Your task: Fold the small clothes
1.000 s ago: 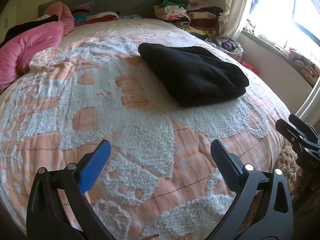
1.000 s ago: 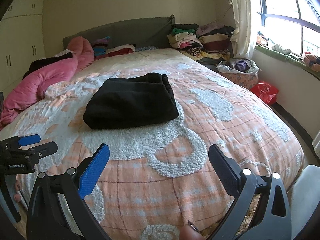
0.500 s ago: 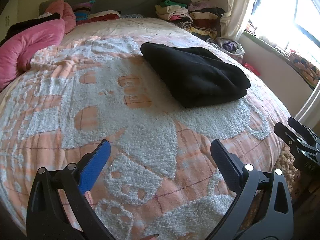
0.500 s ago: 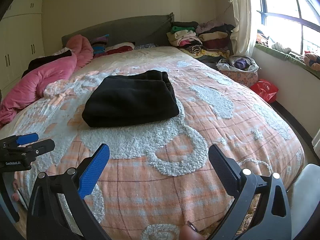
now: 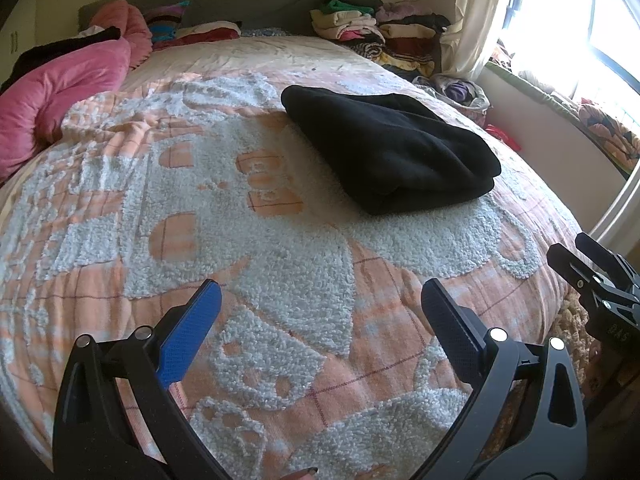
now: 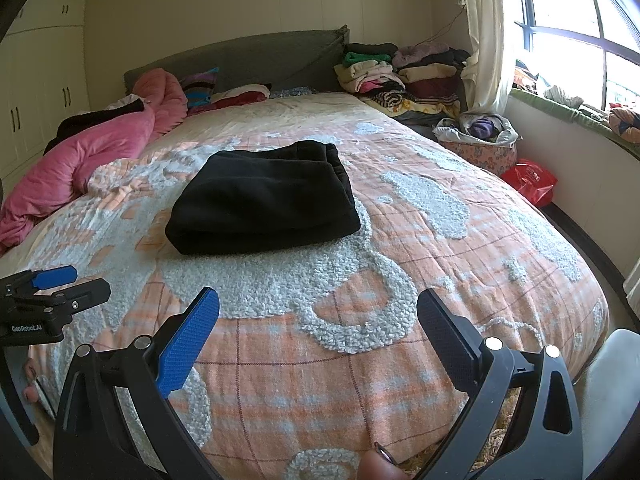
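A black fleece garment lies folded into a thick rectangle on the orange-and-white tufted bedspread. Both the left hand-held gripper and right hand-held gripper are spread, empty. White lettering "GenRobot.AI" marks the left one.

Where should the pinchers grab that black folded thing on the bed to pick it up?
Probably the thick rounded fold edge of the black garment nearest the grippers, coming in low from the foot of the bed. That edge bulges above the blanket, so the open right gripper could slide a finger under and pinch every layer.
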A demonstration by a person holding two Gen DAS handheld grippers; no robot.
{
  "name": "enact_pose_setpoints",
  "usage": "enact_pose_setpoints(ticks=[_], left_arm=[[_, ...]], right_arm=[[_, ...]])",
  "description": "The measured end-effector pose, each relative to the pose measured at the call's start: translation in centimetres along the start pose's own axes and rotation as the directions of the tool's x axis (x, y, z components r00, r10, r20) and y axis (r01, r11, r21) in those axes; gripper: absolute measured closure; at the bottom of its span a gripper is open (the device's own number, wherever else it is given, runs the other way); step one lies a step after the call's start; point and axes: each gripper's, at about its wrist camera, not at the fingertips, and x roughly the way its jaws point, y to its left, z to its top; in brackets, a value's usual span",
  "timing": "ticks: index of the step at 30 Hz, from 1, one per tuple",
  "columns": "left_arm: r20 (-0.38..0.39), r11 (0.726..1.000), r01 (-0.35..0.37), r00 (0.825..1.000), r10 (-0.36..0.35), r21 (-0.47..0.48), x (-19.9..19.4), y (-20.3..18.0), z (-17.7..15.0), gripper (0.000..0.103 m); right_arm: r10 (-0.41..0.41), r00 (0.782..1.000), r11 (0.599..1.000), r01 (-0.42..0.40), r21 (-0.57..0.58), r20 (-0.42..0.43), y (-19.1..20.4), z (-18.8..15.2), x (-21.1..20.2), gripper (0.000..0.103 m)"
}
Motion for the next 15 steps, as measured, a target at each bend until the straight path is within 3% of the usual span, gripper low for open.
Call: enact_pose_setpoints(ticks=[15], left_arm=[[-0.001,1.0,-0.001,1.0,0.001,-0.008,-0.08,0.15,0.12,0.009]], right_arm=[[-0.001,1.0,1.0,0.001,-0.002,0.003,0.15,0.02,0.07,0.004]])
